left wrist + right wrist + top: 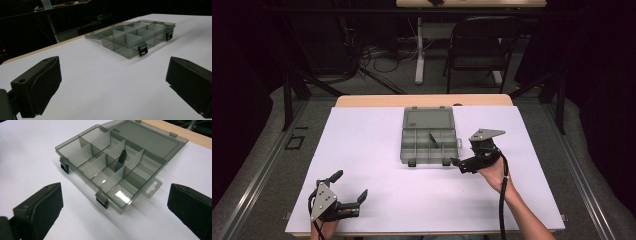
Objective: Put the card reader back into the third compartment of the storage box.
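The right gripper (pixel 460 165) gapes wide and empty, the organizer box (pixel 110 167) just ahead of its jaws. The left gripper (pixel 350 186) is wide open too, holding nothing.

A folding chair (pixel 477 47) stands behind the table (pixel 362 200).

Left gripper (pixel 350 186): I'm holding it low near the worktop's near left corner, jaws standing wide apart, nothing between them.
Left hand: it's gripping from underneath at the near edge.
Right gripper (pixel 454 163): I'm keeping it right of centre, jaws spread wide, empty.
Right forearm (pixel 522 212): it's reaching in from the near right.
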`<action>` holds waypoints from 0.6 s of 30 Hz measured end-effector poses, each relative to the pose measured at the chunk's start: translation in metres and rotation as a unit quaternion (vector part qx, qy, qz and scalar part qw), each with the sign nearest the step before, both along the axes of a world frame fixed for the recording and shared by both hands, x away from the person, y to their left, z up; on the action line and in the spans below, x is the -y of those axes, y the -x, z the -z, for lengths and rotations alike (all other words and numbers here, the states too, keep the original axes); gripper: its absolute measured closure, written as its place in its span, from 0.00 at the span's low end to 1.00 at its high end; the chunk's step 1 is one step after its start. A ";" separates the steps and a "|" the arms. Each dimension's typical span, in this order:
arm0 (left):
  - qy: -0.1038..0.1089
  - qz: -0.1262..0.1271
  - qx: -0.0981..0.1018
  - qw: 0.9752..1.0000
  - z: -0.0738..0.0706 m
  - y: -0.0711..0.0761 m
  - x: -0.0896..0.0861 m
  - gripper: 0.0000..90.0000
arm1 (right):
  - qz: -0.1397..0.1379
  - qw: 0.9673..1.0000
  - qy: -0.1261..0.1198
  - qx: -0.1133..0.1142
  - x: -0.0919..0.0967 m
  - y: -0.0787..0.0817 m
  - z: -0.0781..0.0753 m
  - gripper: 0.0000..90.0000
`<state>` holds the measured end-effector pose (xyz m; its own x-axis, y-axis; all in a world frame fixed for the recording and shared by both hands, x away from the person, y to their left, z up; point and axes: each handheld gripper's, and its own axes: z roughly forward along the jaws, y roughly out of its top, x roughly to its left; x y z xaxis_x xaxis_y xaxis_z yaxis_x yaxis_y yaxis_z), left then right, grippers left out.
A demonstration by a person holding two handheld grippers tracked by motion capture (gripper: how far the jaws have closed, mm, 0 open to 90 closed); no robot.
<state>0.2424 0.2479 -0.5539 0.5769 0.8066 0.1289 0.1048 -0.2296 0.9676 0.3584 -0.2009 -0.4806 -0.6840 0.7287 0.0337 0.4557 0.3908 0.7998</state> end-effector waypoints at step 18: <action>-0.001 0.001 -0.001 1.000 0.000 -0.001 0.000 0.00 | 0.006 1.000 0.007 0.020 0.023 0.042 0.012 0.00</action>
